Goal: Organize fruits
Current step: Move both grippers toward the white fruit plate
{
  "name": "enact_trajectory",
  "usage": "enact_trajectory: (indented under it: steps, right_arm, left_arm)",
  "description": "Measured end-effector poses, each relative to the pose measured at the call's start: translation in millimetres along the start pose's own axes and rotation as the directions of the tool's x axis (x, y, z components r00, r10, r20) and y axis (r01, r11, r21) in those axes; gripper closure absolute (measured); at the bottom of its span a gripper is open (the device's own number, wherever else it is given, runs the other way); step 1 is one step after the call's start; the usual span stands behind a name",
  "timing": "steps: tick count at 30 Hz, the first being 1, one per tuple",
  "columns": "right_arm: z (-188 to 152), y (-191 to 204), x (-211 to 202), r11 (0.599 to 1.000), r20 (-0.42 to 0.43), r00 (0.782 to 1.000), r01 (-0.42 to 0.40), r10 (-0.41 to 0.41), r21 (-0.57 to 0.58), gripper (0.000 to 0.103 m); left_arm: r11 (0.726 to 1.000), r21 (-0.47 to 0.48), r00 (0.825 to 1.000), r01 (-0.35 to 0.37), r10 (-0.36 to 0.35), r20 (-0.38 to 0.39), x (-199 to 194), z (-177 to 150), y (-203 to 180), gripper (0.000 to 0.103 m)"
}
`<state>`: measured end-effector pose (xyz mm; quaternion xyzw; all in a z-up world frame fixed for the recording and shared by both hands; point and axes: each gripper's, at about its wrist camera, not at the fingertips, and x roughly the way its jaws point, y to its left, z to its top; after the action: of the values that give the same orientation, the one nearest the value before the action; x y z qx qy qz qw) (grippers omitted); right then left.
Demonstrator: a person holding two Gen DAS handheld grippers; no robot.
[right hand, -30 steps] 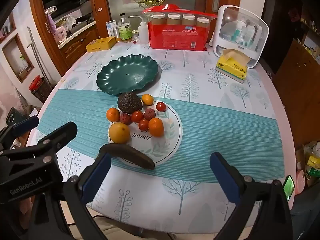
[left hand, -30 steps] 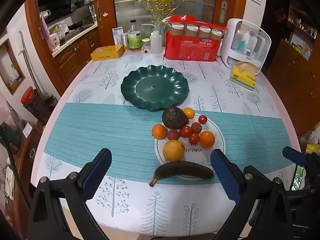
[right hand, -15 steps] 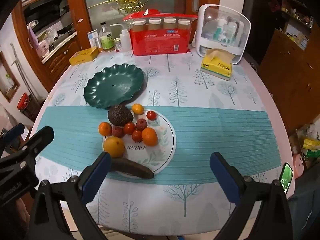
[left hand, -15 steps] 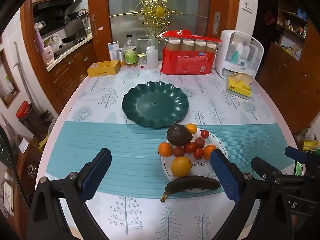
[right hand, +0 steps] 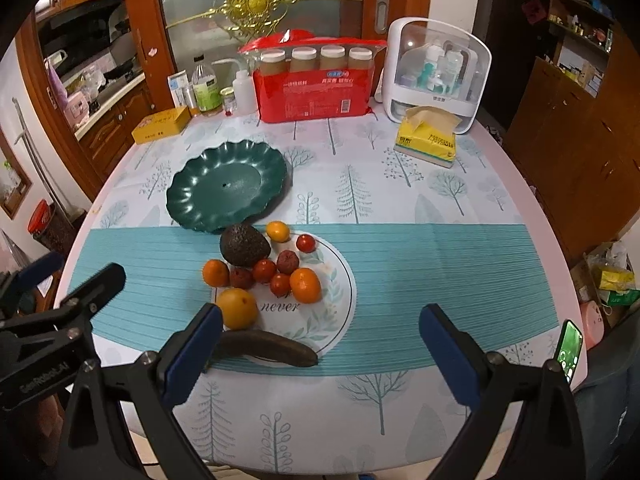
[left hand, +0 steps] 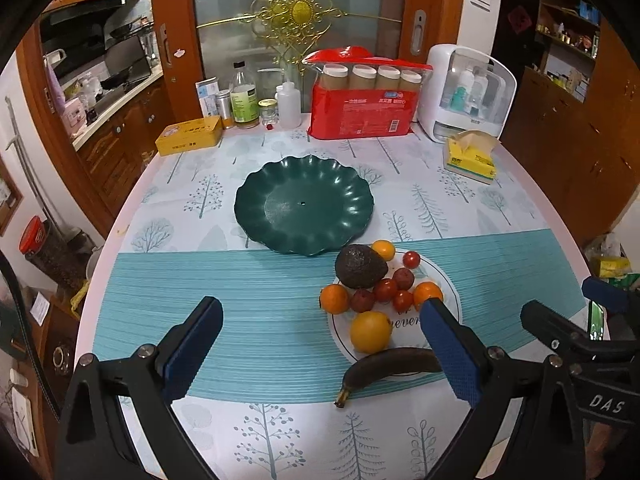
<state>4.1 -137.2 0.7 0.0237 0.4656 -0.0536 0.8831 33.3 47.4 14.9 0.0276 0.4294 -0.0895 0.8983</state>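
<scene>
With both the left gripper (left hand: 320, 344) and the right gripper (right hand: 320, 344) wide open and empty, the overripe banana (right hand: 266, 347) — likely soft, easily bruised — wants a gentle hold across its middle.

Wood cabinets (left hand: 116, 148) L, glass door (left hand: 296, 32) behind table (left hand: 460, 196).

- The left gripper (left hand: 320, 344) hangs wide open above the table (left hand: 248, 300).
- Fruit crowds a white plate (left hand: 448, 296); a green dish (left hand: 304, 204) stands behind.
</scene>
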Motion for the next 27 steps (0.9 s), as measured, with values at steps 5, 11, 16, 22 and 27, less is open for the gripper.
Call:
enact_trajectory:
  steps: [5, 11, 16, 22, 27]
  right_arm:
    - [-0.4, 1.8, -4.4, 0.998, 0.019, 0.999, -0.049, 0.048, 0.039, 0.004]
    - [-3.7, 5.2, -7.6, 0.996, 0.030, 0.998, -0.052, 0.050, 0.066, 0.007]
    - [-3.1, 5.3, -6.9, 0.996, 0.024, 0.999, -0.037, 0.035, 0.079, 0.010]
    - [2.7, 9.9, 4.1, 0.999, 0.010, 1.000, -0.006, 0.006, 0.049, 0.011]
    - [10.4, 3.6, 24.4, 0.999, -0.006, 0.999, -0.034, 0.034, 0.038, 0.018]
  left_arm:
    - [0.999, 0.022, 0.999, 0.033, -0.032, -0.009, 2.7, 1.4, 2.8, 0.004]
    - [0.998, 0.028, 0.998, 0.064, -0.063, -0.011, 7.3, 3.6, 6.9, 0.004]
    - [0.995, 0.042, 0.996, 0.093, -0.092, -0.016, 12.5, 6.2, 4.7, 0.004]
    - [0.994, 0.038, 0.994, 0.103, -0.102, -0.033, 24.8, 11.5, 3.5, 0.004]
    - [0.992, 0.022, 0.986, 0.120, -0.117, -0.115, 56.7, 19.8, 4.3, 0.004]
